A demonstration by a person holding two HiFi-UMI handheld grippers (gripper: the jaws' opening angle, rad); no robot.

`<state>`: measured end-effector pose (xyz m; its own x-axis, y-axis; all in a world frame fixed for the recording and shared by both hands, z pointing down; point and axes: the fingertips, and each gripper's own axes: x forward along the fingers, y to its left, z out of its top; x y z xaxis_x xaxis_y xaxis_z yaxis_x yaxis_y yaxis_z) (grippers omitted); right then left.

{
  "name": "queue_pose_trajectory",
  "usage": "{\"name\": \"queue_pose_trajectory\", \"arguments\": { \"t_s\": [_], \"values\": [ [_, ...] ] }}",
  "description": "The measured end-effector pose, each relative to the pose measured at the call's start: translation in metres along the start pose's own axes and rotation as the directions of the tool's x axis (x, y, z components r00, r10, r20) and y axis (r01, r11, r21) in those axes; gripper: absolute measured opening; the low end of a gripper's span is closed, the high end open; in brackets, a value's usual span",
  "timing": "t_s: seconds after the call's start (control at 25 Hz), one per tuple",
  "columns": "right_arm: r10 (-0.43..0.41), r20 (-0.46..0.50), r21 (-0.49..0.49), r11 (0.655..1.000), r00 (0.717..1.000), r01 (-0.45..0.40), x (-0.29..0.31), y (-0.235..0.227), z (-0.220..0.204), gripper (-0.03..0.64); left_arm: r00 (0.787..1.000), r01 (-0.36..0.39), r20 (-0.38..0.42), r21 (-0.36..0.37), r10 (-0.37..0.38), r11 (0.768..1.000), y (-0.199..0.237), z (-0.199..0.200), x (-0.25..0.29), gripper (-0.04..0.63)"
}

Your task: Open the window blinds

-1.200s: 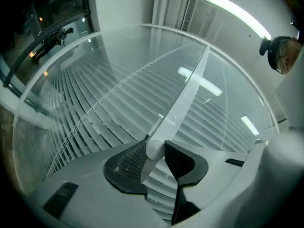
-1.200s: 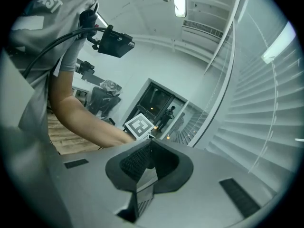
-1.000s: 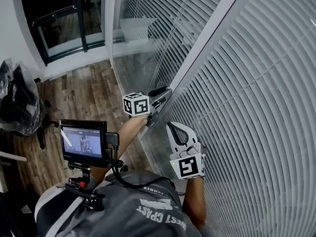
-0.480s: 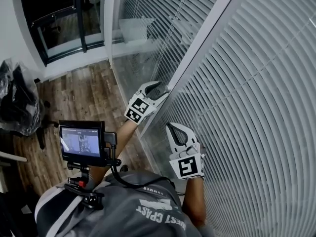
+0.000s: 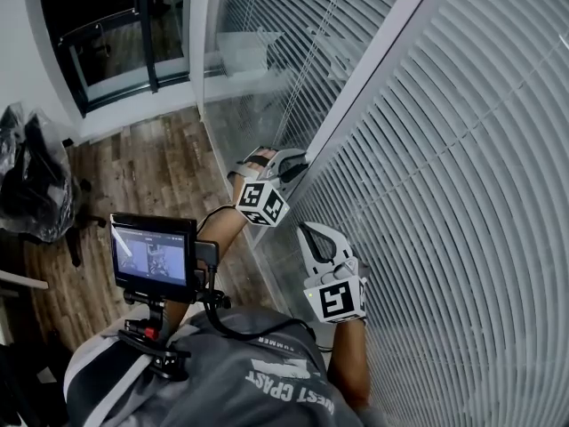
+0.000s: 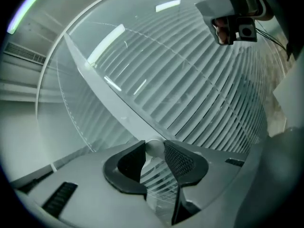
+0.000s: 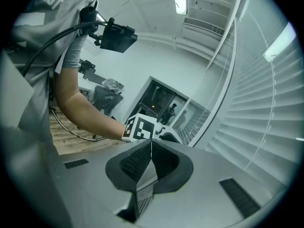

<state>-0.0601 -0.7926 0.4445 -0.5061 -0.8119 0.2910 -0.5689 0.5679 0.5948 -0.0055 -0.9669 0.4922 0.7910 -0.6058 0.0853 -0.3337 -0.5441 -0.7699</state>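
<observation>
The white horizontal-slat window blinds (image 5: 462,149) hang on the person's right, slats tilted closed, split by a white vertical frame post (image 5: 373,69). A pale round control rod (image 6: 153,147) runs down beside that post. The left gripper (image 5: 296,165) is at the post; its fingers, which have just been closing, press on the rod's lower end from both sides. The right gripper (image 7: 151,144) is held just beside the nearer blind, its fingers together with nothing between them. Brown wood-plank floor (image 5: 142,176) lies below.
</observation>
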Motion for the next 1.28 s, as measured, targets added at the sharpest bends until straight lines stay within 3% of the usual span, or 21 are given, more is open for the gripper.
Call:
{"name": "queue_pose_trajectory", "arguments": {
  "t_s": [0.08, 0.16, 0.24, 0.28, 0.32, 0.44, 0.52, 0.56, 0.6, 0.64, 0.68, 0.72, 0.76, 0.8, 0.84, 0.92, 0.96, 1.0, 1.08, 1.2, 1.28],
  "values": [
    [0.000, -0.003, -0.001, 1.000, 1.000, 0.000, 0.001, 0.001, 0.000, 0.002, 1.000, 0.012, -0.002, -0.017, -0.012, 1.000, -0.001, -0.001, 0.001, 0.130],
    [0.000, -0.001, 0.000, 1.000, 1.000, 0.000, 0.002, 0.001, -0.001, 0.002, 0.999, 0.039, 0.012, -0.166, -0.037, 0.985, -0.001, -0.002, 0.001, 0.129],
    [0.001, 0.001, 0.000, 1.000, 1.000, -0.001, 0.003, 0.002, -0.003, 0.002, 0.996, 0.076, 0.065, -0.417, -0.053, 0.906, 0.001, -0.003, 0.002, 0.127],
    [0.002, 0.000, 0.001, 1.000, 1.000, -0.002, 0.004, 0.002, -0.003, 0.002, 0.992, 0.105, 0.111, -0.566, -0.051, 0.817, 0.003, -0.004, 0.002, 0.127],
    [0.004, -0.001, 0.002, 1.000, 1.000, -0.004, 0.004, 0.001, -0.004, 0.002, 0.985, 0.147, 0.167, -0.714, -0.037, 0.684, 0.005, -0.005, 0.001, 0.127],
    [0.007, -0.001, 0.004, 1.000, 1.000, -0.007, 0.005, 0.002, -0.005, 0.002, 0.948, 0.298, 0.312, -0.941, 0.067, 0.163, 0.010, -0.010, 0.000, 0.126],
    [0.006, 0.001, 0.006, 1.000, 1.000, -0.006, 0.005, 0.002, -0.006, 0.002, 0.921, 0.375, 0.357, -0.920, 0.153, -0.110, 0.011, -0.012, 0.000, 0.126],
    [0.007, 0.001, 0.009, 1.000, 1.000, -0.007, 0.006, 0.002, -0.006, 0.002, 0.910, 0.404, 0.368, -0.890, 0.191, -0.209, 0.011, -0.012, 0.000, 0.126],
    [0.008, 0.002, 0.013, 1.000, 1.000, -0.008, 0.006, 0.003, -0.006, 0.002, 0.902, 0.423, 0.372, -0.862, 0.220, -0.278, 0.011, -0.012, 0.000, 0.126],
    [0.008, 0.002, 0.017, 1.000, 1.000, -0.008, 0.006, 0.003, -0.007, 0.002, 0.898, 0.433, 0.371, -0.845, 0.238, -0.314, 0.011, -0.011, 0.000, 0.126],
    [0.008, 0.002, 0.021, 1.000, 1.000, -0.008, 0.006, 0.003, -0.007, 0.002, 0.897, 0.433, 0.368, -0.844, 0.245, -0.317, 0.012, -0.011, 0.000, 0.127],
    [0.007, 0.001, 0.023, 1.000, 1.000, -0.007, 0.006, 0.003, -0.008, 0.002, 0.900, 0.423, 0.363, -0.859, 0.239, -0.288, 0.011, -0.011, 0.000, 0.127],
    [0.008, 0.000, 0.023, 1.000, 1.000, -0.008, 0.006, 0.003, -0.009, 0.002, 0.909, 0.399, 0.353, -0.890, 0.221, -0.220, 0.010, -0.011, -0.001, 0.127],
    [0.008, -0.002, 0.022, 1.000, 1.000, -0.008, 0.005, 0.004, -0.010, 0.002, 0.923, 0.358, 0.335, -0.928, 0.190, -0.102, 0.009, -0.011, -0.002, 0.127],
    [0.009, -0.003, 0.022, 1.000, 1.000, -0.009, 0.005, 0.004, -0.010, 0.002, 0.940, 0.297, 0.306, -0.952, 0.153, 0.078, 0.008, -0.009, -0.004, 0.127],
    [0.006, -0.007, 0.024, 1.000, 1.000, -0.006, 0.003, 0.004, -0.012, 0.002, 0.975, 0.128, 0.206, -0.827, 0.084, 0.547, 0.006, -0.003, -0.010, 0.166],
    [0.003, -0.009, 0.025, 1.000, 1.000, -0.003, 0.002, 0.003, -0.013, 0.002, 0.986, 0.058, 0.152, -0.681, 0.063, 0.730, 0.004, 0.001, -0.012, 0.186],
    [0.001, -0.011, 0.026, 1.000, 1.000, -0.001, 0.001, 0.002, -0.014, 0.002, 0.992, 0.018, 0.112, -0.538, 0.050, 0.843, 0.002, 0.004, -0.011, 0.186],
    [0.003, -0.013, 0.029, 1.000, 1.000, -0.002, 0.001, 0.003, -0.015, 0.002, 0.997, -0.001, 0.073, -0.363, 0.029, 0.932, 0.000, 0.010, -0.008, 0.186],
    [0.009, -0.013, 0.026, 1.000, 1.000, -0.008, 0.003, 0.006, -0.013, 0.002, 0.999, 0.017, 0.055, -0.264, -0.003, 0.964, -0.004, 0.013, -0.005, 0.159],
    [0.010, -0.015, 0.025, 1.000, 1.000, -0.009, 0.004, 0.007, -0.014, 0.002, 0.998, 0.030, 0.059, -0.277, -0.014, 0.960, -0.006, 0.011, -0.006, 0.150]
  ]
}}
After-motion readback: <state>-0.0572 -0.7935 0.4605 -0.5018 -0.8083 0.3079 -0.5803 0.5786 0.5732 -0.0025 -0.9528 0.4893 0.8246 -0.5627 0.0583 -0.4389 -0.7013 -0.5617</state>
